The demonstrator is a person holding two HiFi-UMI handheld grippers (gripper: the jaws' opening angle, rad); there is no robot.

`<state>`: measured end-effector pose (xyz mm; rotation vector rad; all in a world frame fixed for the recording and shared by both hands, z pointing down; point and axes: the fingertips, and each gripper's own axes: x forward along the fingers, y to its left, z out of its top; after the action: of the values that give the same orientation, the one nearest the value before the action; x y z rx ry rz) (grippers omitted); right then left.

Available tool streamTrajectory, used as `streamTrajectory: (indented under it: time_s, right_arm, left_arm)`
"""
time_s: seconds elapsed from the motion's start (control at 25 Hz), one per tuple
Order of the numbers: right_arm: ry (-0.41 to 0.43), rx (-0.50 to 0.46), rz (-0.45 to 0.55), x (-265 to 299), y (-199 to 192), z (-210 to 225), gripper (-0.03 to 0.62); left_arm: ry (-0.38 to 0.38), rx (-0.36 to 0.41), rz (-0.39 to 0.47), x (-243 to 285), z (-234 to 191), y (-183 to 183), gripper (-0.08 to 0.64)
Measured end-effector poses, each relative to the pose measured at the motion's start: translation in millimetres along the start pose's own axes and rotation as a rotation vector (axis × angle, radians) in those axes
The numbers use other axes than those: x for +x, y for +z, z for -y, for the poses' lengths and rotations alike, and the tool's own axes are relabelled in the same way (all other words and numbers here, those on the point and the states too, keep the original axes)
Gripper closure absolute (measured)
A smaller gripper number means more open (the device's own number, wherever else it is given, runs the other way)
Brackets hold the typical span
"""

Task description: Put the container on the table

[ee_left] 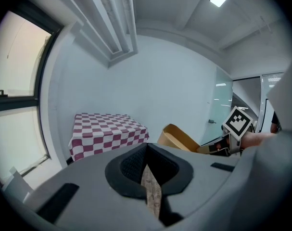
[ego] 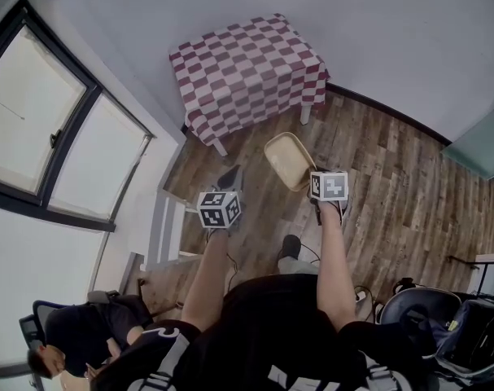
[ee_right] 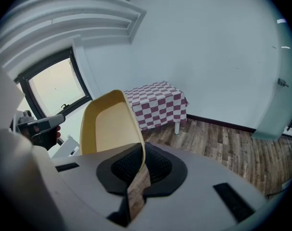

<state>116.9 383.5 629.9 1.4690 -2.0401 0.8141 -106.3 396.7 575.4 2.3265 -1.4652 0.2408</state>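
Short of table (ego: 247,68), right claw (ee_right: 138,165) pinches container (ee_right: 109,124) rim, forearm (ego: 334,259) outstretched.

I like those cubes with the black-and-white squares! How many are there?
2. One cube rides on the left tool, near the head view's middle. The second cube rides on the right tool, beside the container it grips. No others show.
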Motion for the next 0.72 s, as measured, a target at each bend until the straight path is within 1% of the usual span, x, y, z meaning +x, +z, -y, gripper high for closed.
streamTrajectory:
  time_s: [0.16,0.44,0.72]
  right_arm:
    - [0.016,-0.006,-0.01,6,9,15,0.559]
    - [0.036,-0.002,-0.019,16,30,56,0.56]
    - [0.073,-0.034,-0.029,26,47,86,0.56]
  left_arm:
    - [0.008,0.011,-0.012,17,8,5,0.535]
    - [0.027,0.035,-0.015,55,31,21,0.535]
    - [0.095,0.015,0.001,71,44,25,0.535]
